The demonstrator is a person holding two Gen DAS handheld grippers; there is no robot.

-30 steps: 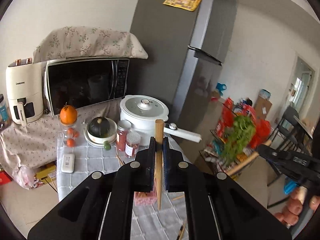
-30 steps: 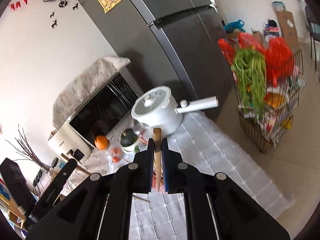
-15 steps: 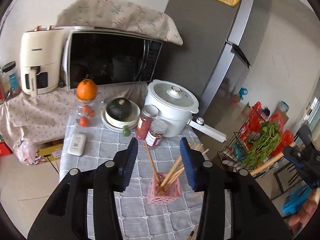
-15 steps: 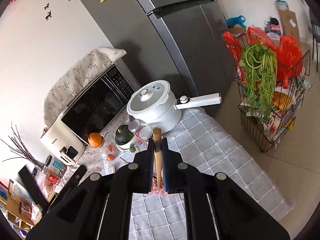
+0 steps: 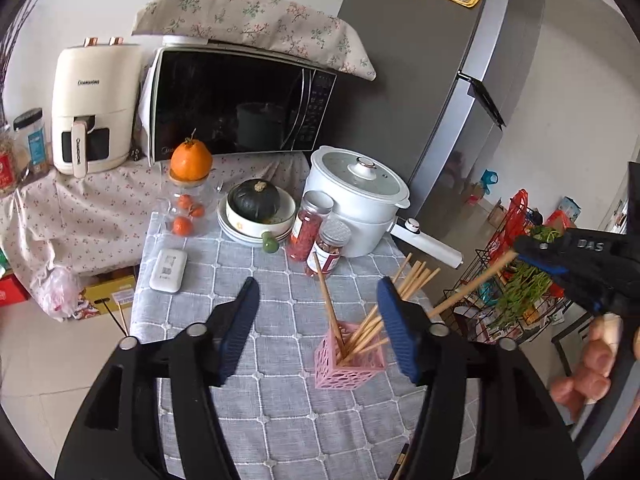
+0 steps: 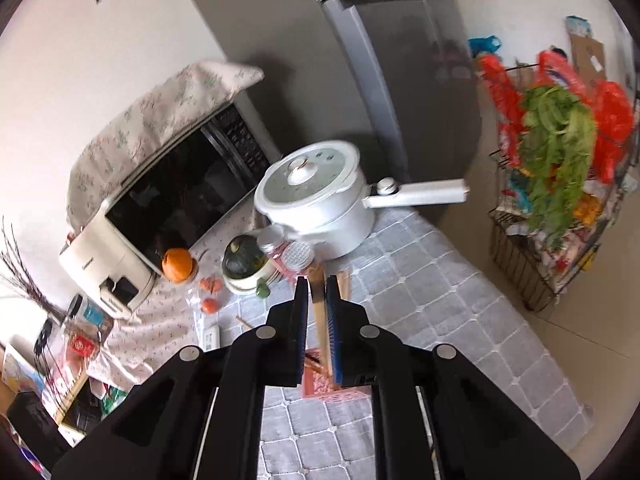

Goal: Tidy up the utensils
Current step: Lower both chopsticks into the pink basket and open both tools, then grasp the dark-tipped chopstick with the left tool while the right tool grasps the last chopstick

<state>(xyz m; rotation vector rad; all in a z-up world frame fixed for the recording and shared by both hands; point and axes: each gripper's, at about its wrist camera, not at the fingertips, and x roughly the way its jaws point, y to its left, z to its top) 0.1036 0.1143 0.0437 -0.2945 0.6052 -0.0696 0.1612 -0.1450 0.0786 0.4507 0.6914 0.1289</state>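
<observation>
A pink perforated holder [image 5: 348, 354] stands on the grey checked tablecloth [image 5: 280, 400] with several wooden chopsticks [image 5: 404, 280] leaning in it. My left gripper [image 5: 318, 280] hangs over the holder, a little to its left. Its jaws are still opening, wide apart, and nothing is between them. At the right edge of the left wrist view, my right gripper [image 5: 520, 248] carries one chopstick [image 5: 472, 288] slanting down toward the holder. In the right wrist view, my right gripper [image 6: 317, 280] is opening. The chopstick [image 6: 320, 308] stays between its jaws, with a gap on the left. The holder [image 6: 320, 384] is just below.
Behind the holder stand two red-filled jars [image 5: 310, 228], a white pot [image 5: 356, 204] with a long handle, a bowl with a dark squash [image 5: 256, 204] and an orange on a glass jar [image 5: 190, 160]. A microwave [image 5: 240, 104] and a fridge [image 5: 420, 60] lie behind. A wire rack of greens [image 6: 560, 152] is on the right.
My left gripper has let its chopstick into the holder, opened wide and sunk lower. My right gripper has moved over the holder with its chopstick, and its jaws have parted slightly.
</observation>
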